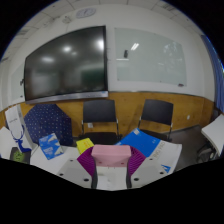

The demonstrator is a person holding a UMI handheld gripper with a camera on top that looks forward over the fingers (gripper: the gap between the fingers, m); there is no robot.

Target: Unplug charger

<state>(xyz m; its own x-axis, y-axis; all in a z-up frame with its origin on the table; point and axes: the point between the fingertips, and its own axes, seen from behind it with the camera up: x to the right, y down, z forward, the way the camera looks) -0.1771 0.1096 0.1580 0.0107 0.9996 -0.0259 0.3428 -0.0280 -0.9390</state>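
My gripper (111,164) points out across a room, with a pink-topped, white-bodied block, seemingly the charger (111,153), between its fingers. The magenta pads (87,158) touch the block on both sides with no gap showing, so the fingers are shut on it. The block's lower end is hidden between the fingers. No socket or cable is in view.
Just beyond the fingers lie a blue sheet (145,143) and a yellow item (84,146) on a white table (170,152). A dark blue dotted bag (48,125) stands to the left. Two black chairs (100,113), a large dark screen (66,60) and a whiteboard (148,55) are behind.
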